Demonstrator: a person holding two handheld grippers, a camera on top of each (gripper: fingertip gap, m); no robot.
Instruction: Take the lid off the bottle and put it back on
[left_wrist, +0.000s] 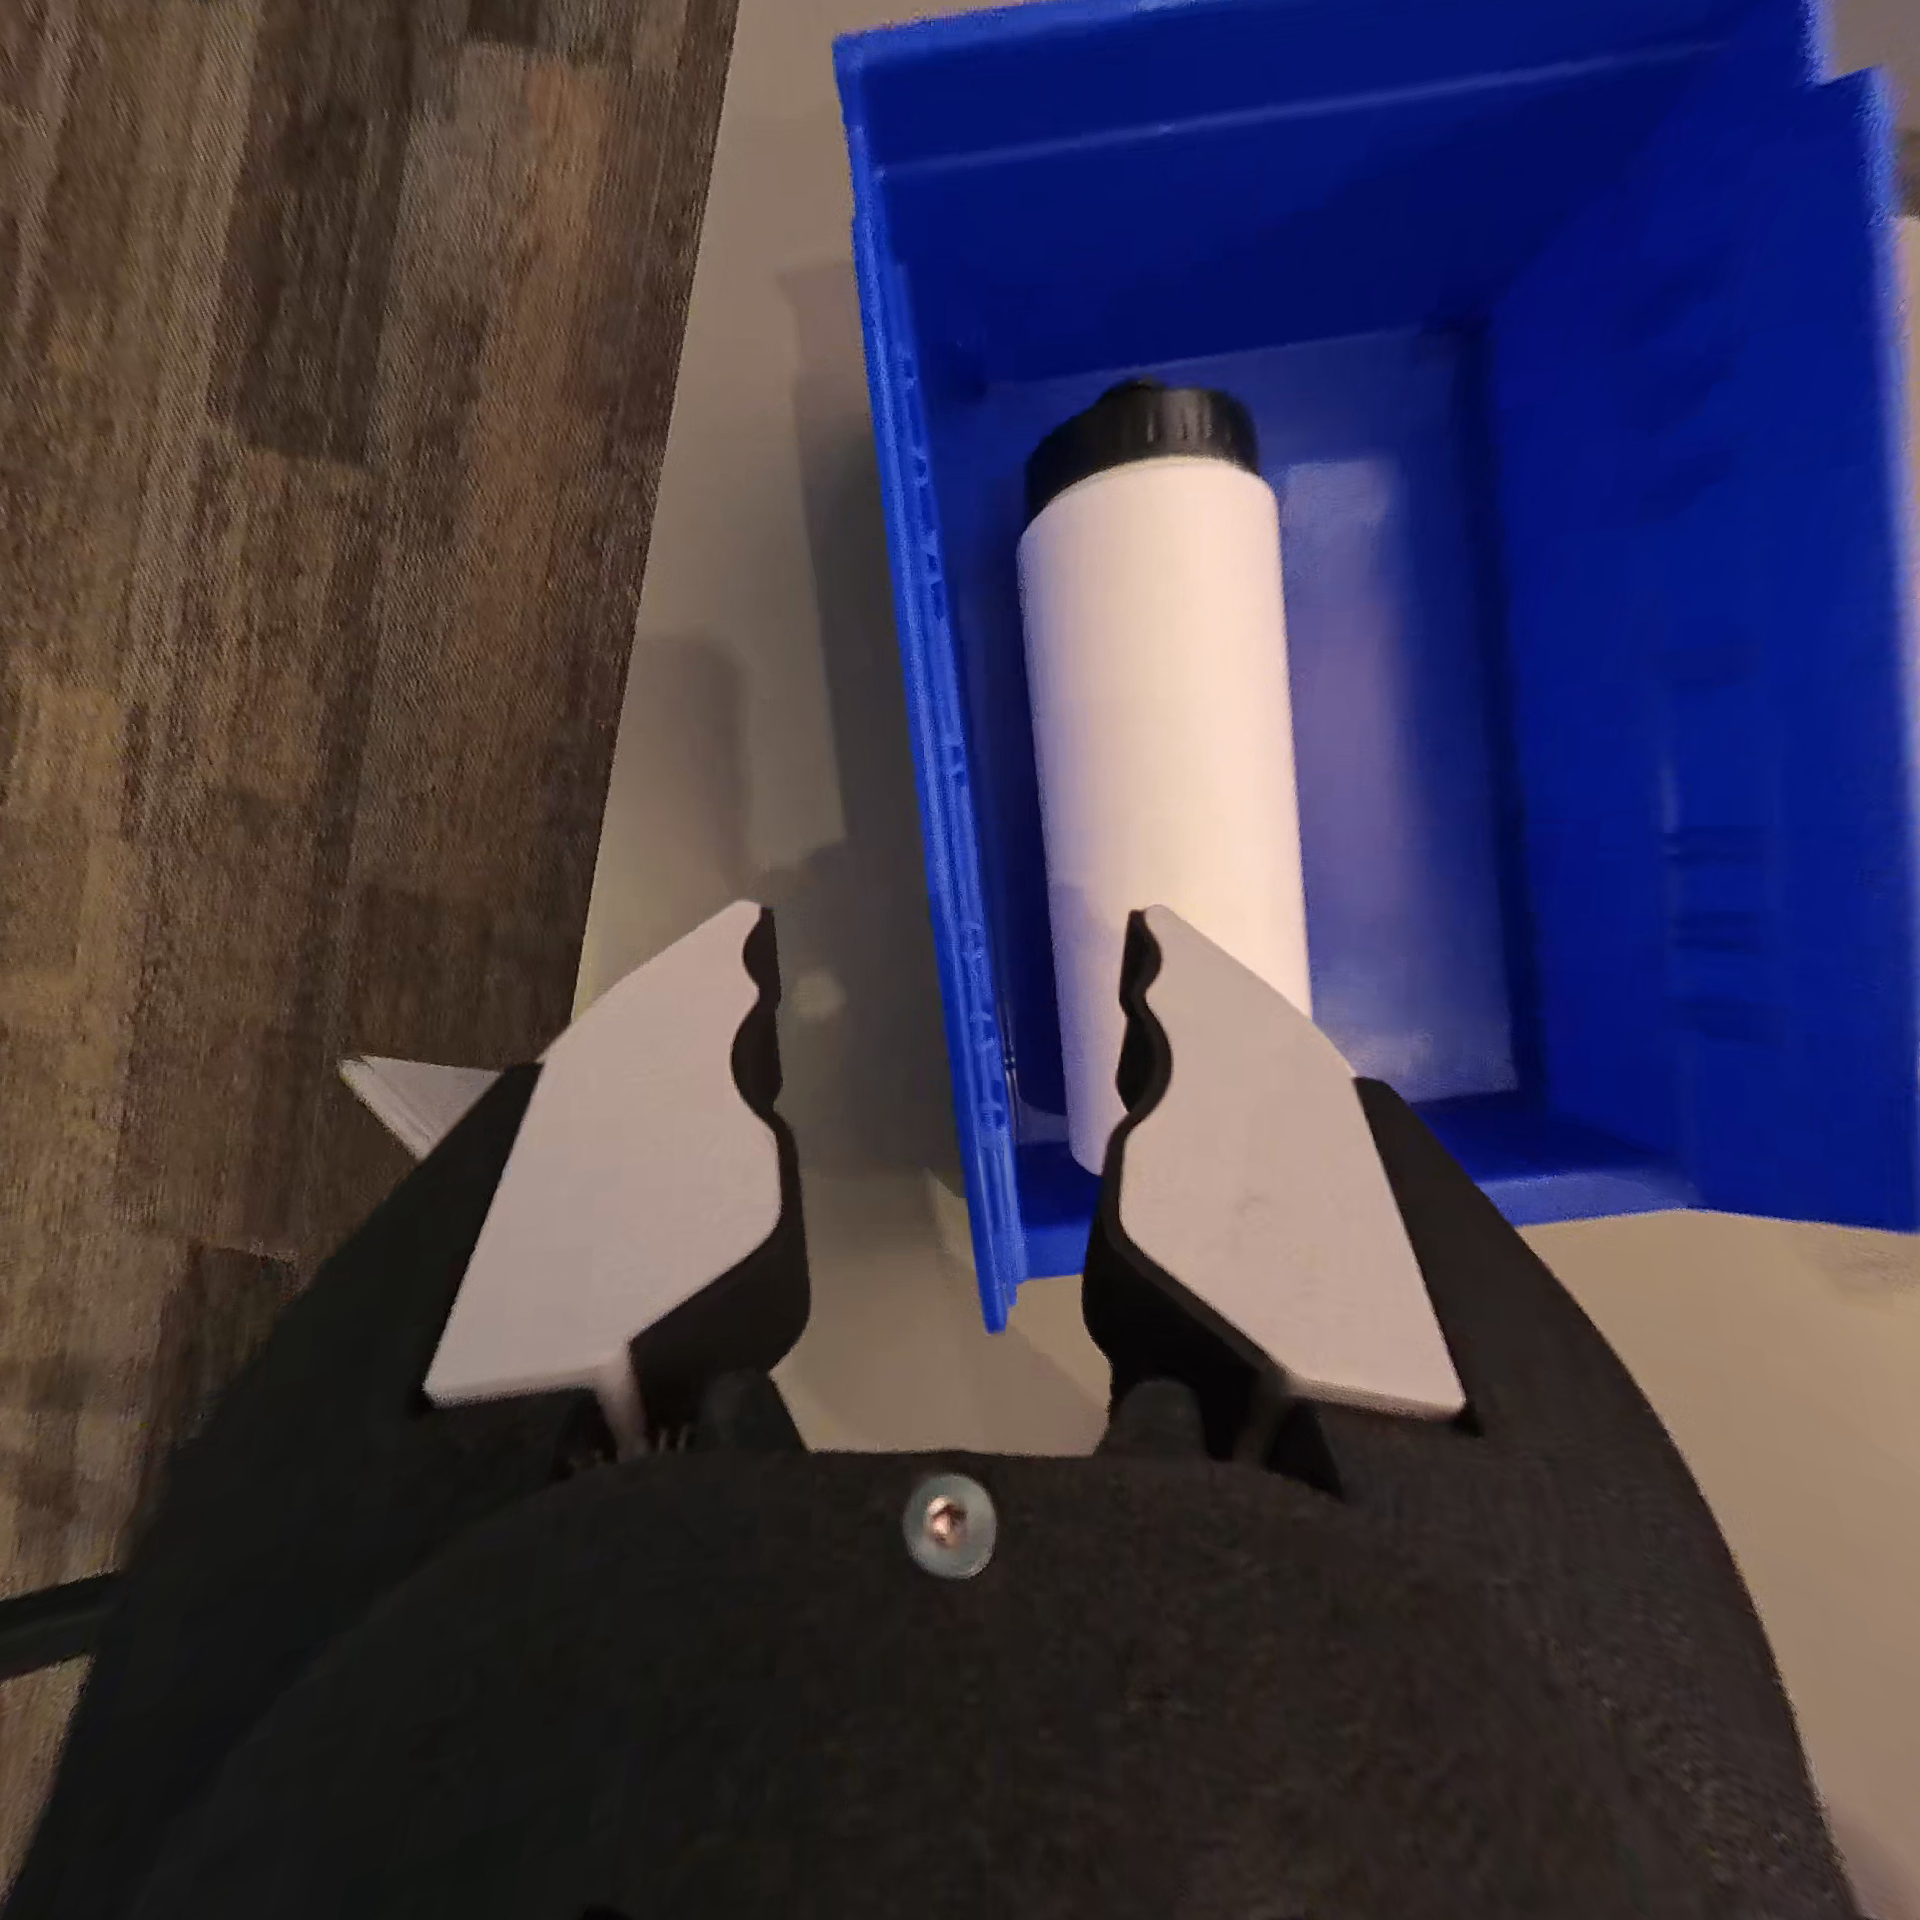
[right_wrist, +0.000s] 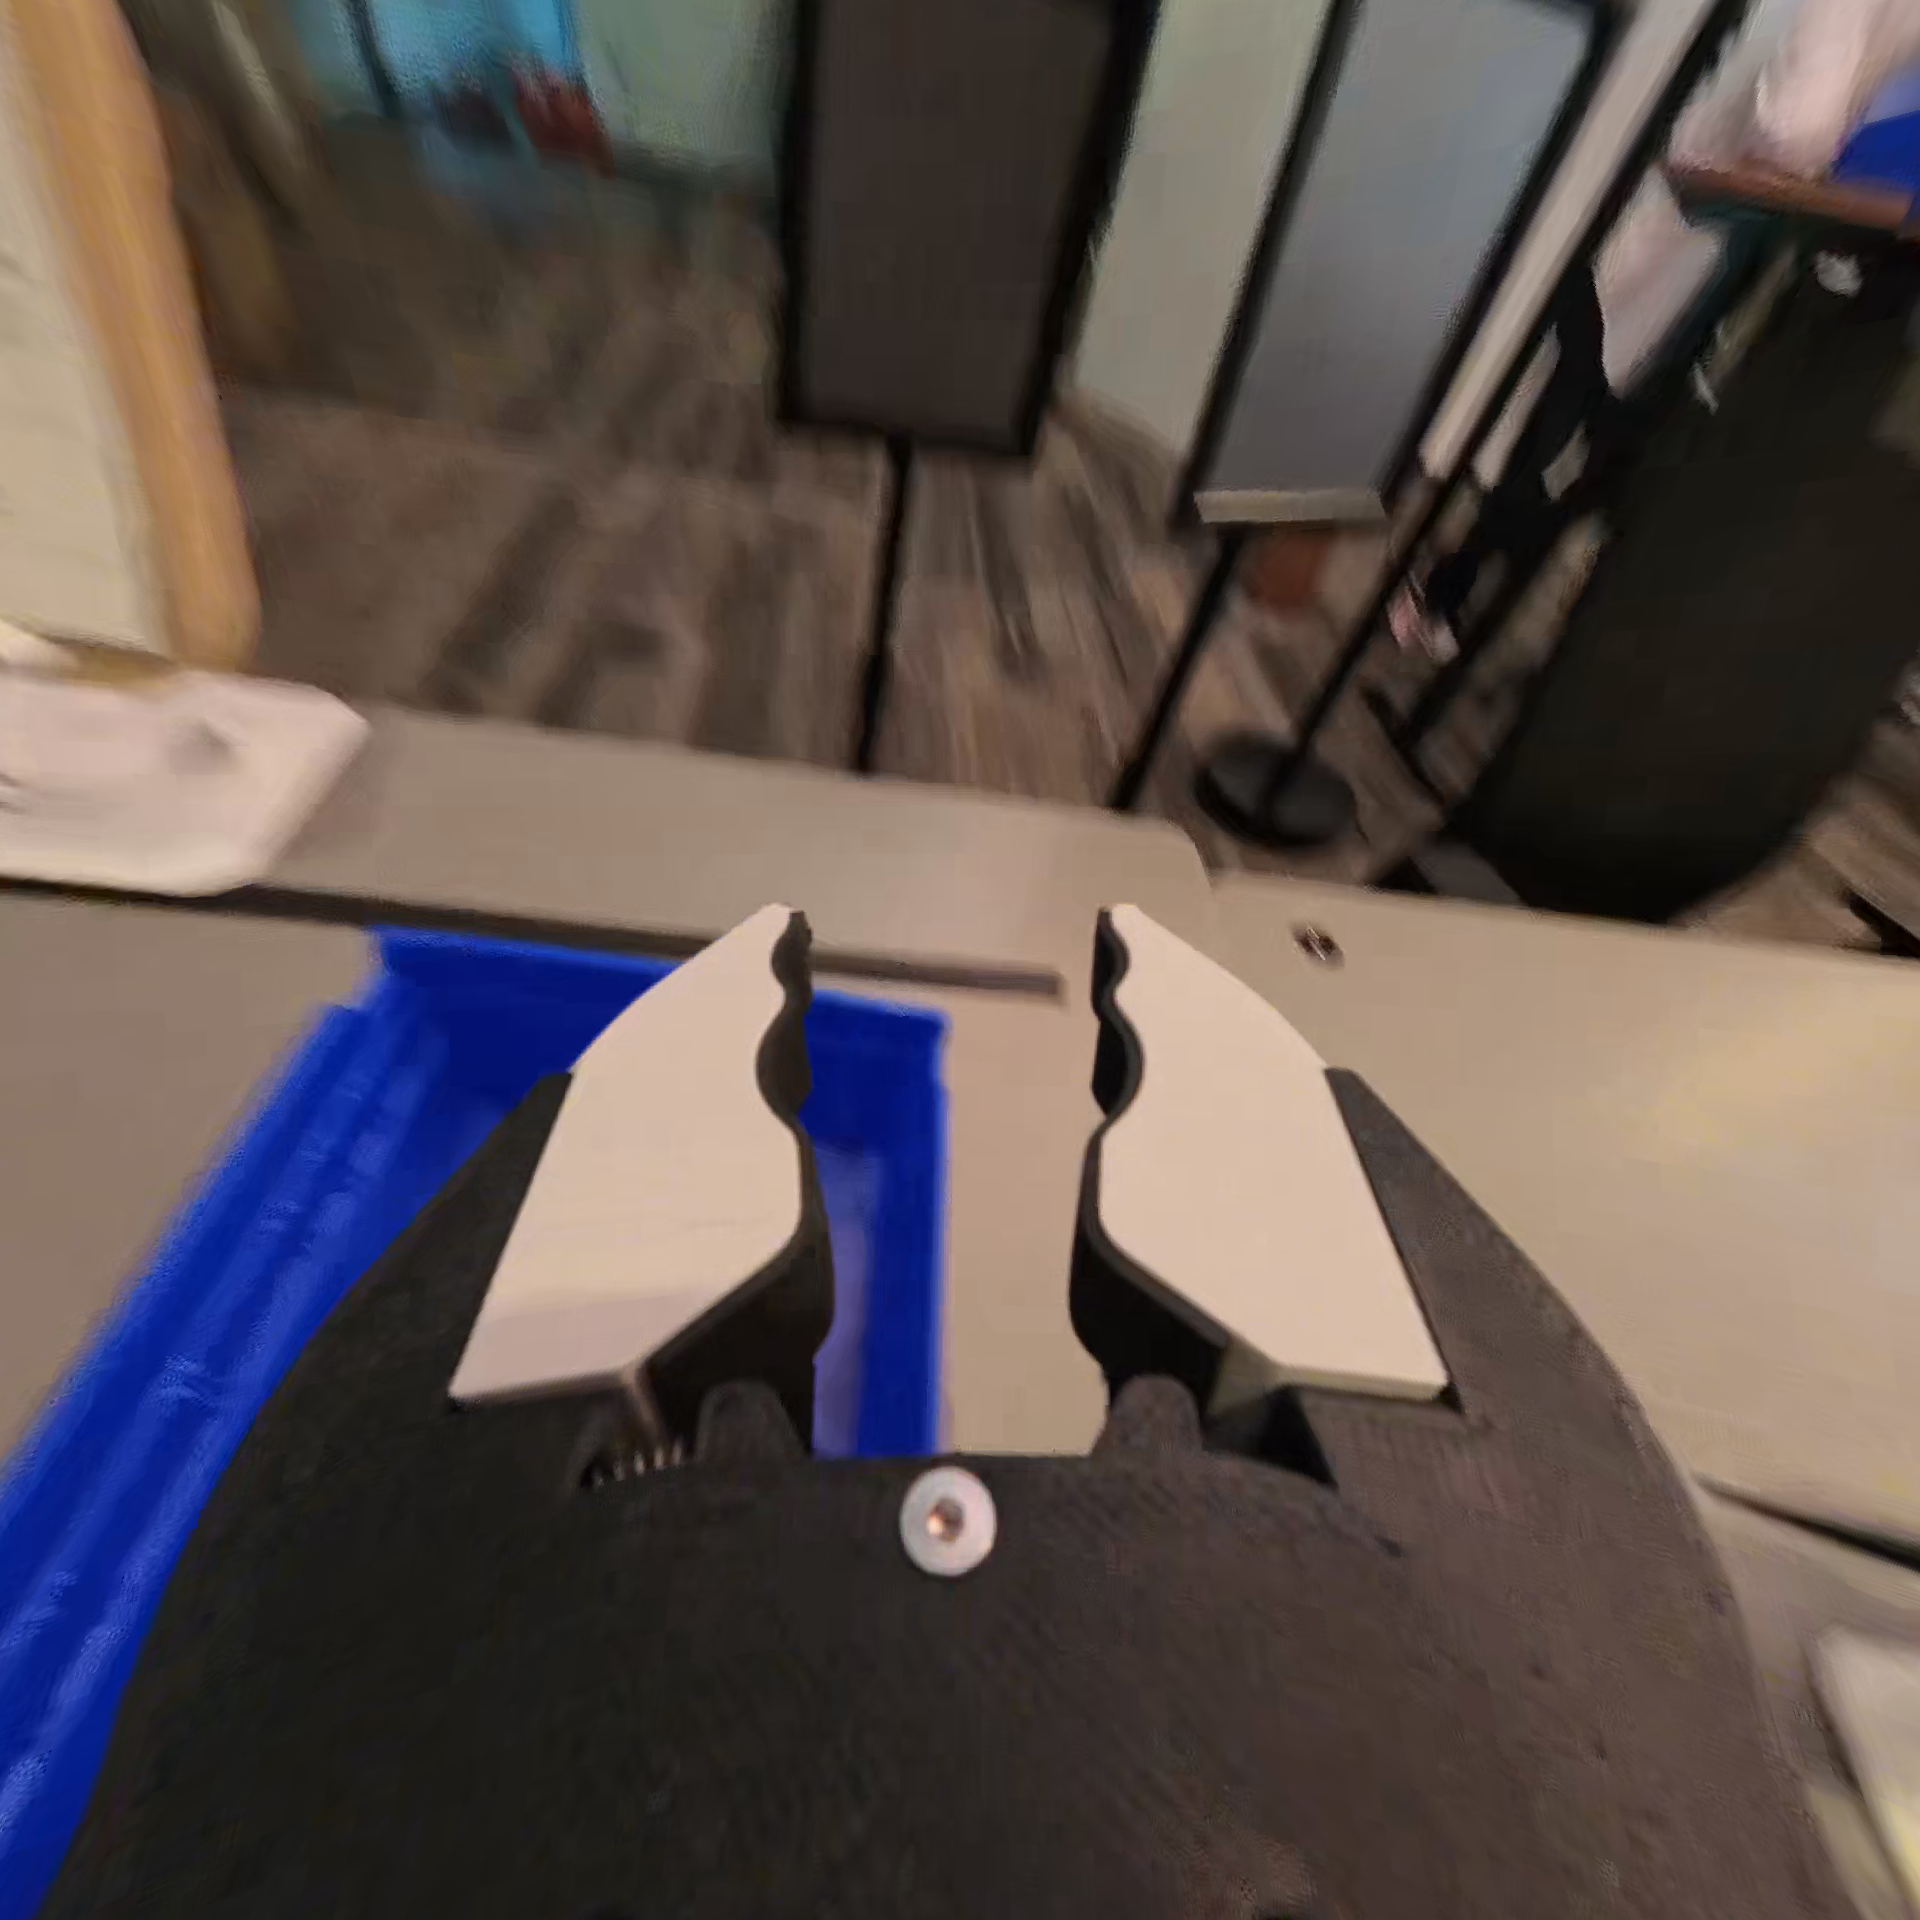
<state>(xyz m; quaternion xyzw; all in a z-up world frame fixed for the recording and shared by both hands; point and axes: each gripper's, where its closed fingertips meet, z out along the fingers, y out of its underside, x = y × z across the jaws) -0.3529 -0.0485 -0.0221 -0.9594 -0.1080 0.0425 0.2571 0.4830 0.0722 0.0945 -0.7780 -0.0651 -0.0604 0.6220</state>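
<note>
left hand-held gripper (left_wrist: 951, 925) up close, jaws spread wide and nothing between them, angled down over the near corner of the blue bin (left_wrist: 1704, 727). its left finger sits out over the bare desk (left_wrist: 717, 644), its right finger over the inside of the bin, the bin's side wall running up between the two. no contact with anything that i can see.

just past those tips, there's the bottle (left_wrist: 1158, 727), white, lying on its side on the bin floor, snug beside the left wall, base toward the gripper. further along, at the far end, the black lid (left_wrist: 1153, 431) is on the neck. so by my reckoning nothing of the job is done yet: lid not off, bottle not even picked up, the whole unscrew-and-replace is ahead.

over to the right hand-held gripper (right_wrist: 951, 930), also spread and empty, held higher and flatter, pointing out across the desk toward the room. the bin's corner shows under its left finger, the right finger over plain desk. bottle isn't visible from that side. beyond it, a white tray-like thing (right_wrist: 156, 769) at the left end of the desk, blurred, then carpet floor (right_wrist: 623, 540) and some dark stands. looks like a reach for the bottle comes first, left side best placed.
</note>
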